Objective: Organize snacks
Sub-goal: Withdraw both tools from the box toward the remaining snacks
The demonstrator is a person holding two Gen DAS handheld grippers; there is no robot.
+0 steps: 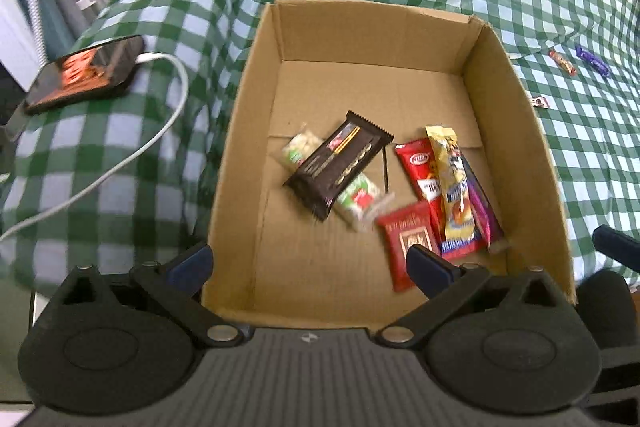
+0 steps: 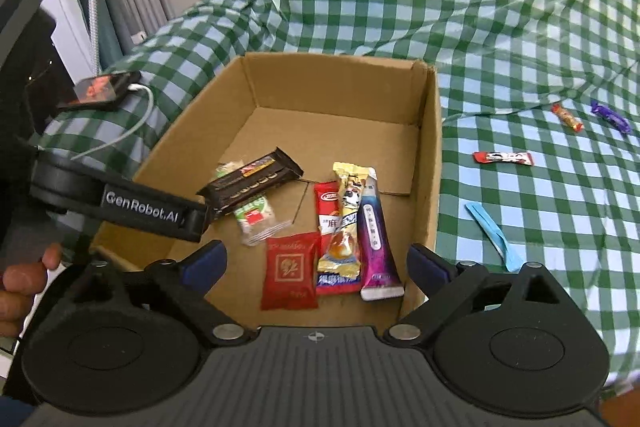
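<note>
White lettering reading "GenRobot.AI" stands on the black arm of the left gripper (image 2: 208, 217) in the right wrist view, while the print on the snack wrappers in the cardboard box (image 2: 434, 155) is too small to read.

Soft, even daylight — mild motion blur on the wrappers, strong fisheye bending at the edges, faint shadows.

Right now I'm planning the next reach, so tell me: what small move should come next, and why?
Probably swing the right gripper, which is open and empty, rightward out over the cloth toward the red-and-white bar. Several snacks already lie in the cardboard box, while that bar, a blue wrapper and two small candies are outside it on the right. The left gripper is open over the box.
</note>
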